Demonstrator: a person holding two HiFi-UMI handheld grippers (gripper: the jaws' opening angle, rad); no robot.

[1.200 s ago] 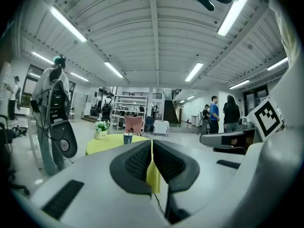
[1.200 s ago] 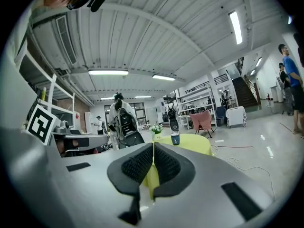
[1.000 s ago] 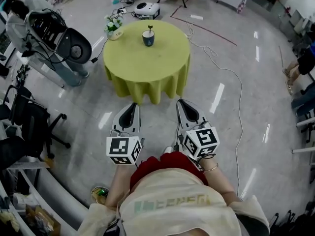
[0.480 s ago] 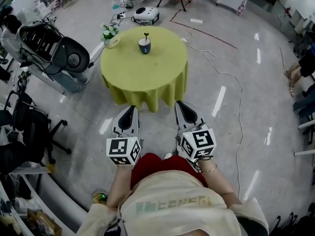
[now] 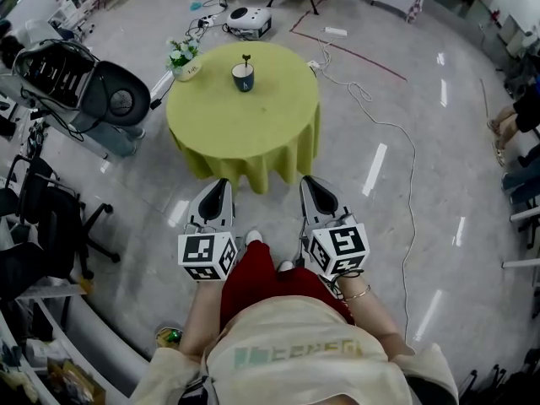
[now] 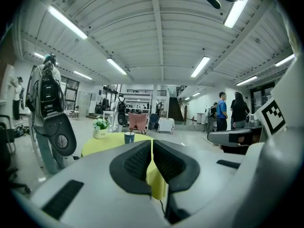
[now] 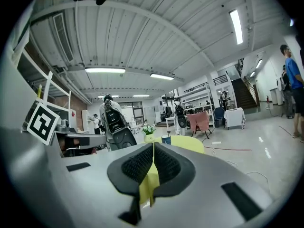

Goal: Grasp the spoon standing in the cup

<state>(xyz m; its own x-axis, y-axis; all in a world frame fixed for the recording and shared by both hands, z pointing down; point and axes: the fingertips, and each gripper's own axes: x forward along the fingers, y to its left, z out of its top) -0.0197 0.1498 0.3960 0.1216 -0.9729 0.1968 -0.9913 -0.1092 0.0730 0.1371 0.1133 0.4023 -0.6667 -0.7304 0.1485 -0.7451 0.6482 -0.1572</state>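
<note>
**Head view, steeply downward.** The left grey-and-white two-jaw gripper (image 5: pixel 218 186) and the right grey-and-white two-jaw gripper (image 5: pixel 310 181) are held side by side in front of the torso. They are apart from each other, and both point forward, close to level. Each carries a white cube with black square markers at its rear (left cube (image 5: pixel 209 257), right cube (image 5: pixel 339 249)). The bare left forearm (image 5: pixel 194 321) and bare right forearm (image 5: pixel 378 314) run back to cream sleeves.

**Gripper views.** On the left gripper the black ribbed pads (image 6: pixel 137 163) meet along a thin seam with nothing between them. The right gripper's pads (image 7: pixel 137 164) meet likewise.
</note>
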